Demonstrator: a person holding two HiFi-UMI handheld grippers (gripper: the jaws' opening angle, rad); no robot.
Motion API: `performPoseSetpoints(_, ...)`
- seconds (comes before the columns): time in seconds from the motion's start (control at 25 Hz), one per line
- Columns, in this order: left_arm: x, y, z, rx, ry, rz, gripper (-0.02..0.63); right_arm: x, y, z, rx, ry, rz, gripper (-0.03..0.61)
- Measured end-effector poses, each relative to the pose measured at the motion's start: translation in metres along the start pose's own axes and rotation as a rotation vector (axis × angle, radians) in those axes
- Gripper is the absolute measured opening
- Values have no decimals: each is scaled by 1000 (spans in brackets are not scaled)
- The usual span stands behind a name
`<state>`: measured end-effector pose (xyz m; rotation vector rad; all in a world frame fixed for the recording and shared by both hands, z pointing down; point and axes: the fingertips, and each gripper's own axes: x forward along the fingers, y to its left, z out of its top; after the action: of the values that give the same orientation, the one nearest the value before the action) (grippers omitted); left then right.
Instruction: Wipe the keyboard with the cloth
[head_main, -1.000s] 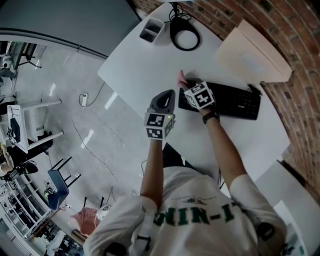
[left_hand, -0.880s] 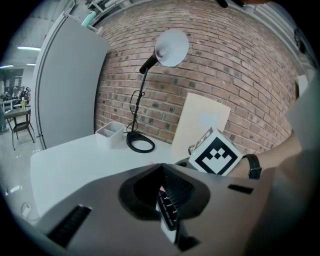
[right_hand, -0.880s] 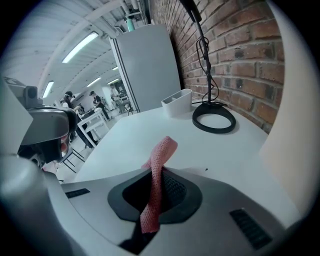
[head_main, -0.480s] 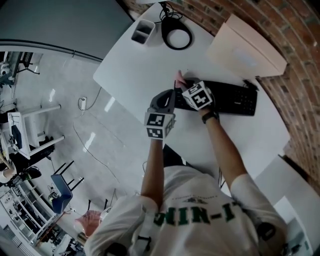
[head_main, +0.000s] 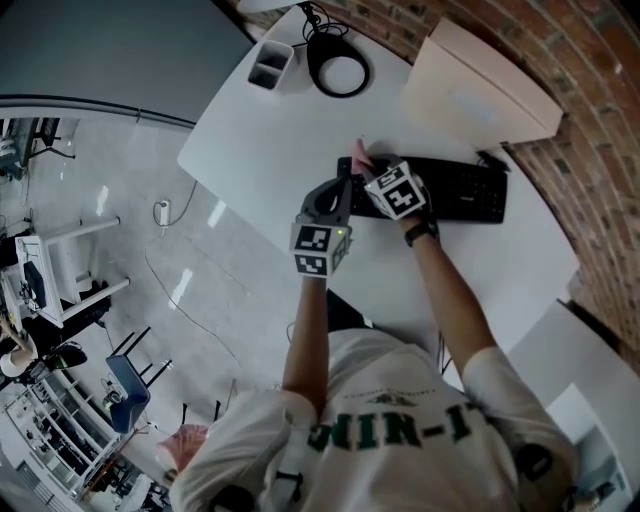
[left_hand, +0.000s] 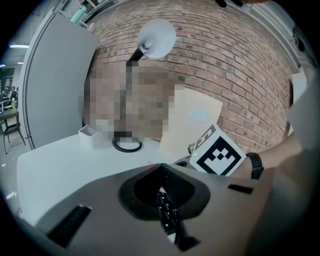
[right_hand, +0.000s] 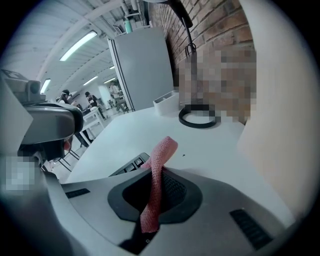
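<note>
1. You are in the wiping step. Your right gripper (right_hand: 155, 192) has its jaws clamped on the pink cloth (right_hand: 162, 152), and a loose fold of it sticks up out of them.
2. In the head view that gripper sits over the left end of the black keyboard (head_main: 455, 192), which lies on the white table (head_main: 270, 140) near the brick wall. The cloth reaches just past that end.
3. No mark on the keys shows which ones are already wiped, so you cannot read off what is finished. Judging by where the cloth is, the long stretch of keys to the right looks like what is left.
4. Your left gripper (left_hand: 164, 197) is at the same left end, just beside the right one. Its jaws are drawn almost together, leaving a thin slit through which a strip of keys shows. They appear to grip nothing, and it looks placed to steady the keyboard.
5. The one container is a small white tray (head_main: 270, 63) at the far corner of the table, beside the lamp (left_hand: 156, 37) and well apart from the keyboard. Its inside looks dark, and you cannot tell what it holds, if anything.
</note>
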<state>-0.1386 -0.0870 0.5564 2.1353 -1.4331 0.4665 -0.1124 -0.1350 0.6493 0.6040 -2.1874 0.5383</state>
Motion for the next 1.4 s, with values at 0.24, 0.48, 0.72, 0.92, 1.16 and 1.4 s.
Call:
performPoseSetpoints(0.24,9,-12,2,13,0,-24,-6,-11,-13,-10,29,-21,-12,15)
performPoseSetpoints(0.48,20,-24,4,32,-23,-46,-6,-21,-24,-20,34,-27,-32,15)
performPoseSetpoints(0.72,30,-33,2,38,-8,-58,-6,-31,-39,-30,39,-37,-63,17)
performPoseSetpoints(0.92,38,-43,2,47,-3,-74,-6,-39,-47,-36,46,-51,-77,17)
performPoseSetpoints(1.16,45,-53,0,53,9,-92,-6,-47,-58,-44,58,-61,-99,17)
performPoseSetpoints(1.4,51,-65,-4,55,41,-115,-6,-56,-68,-52,73,-68,-114,17)
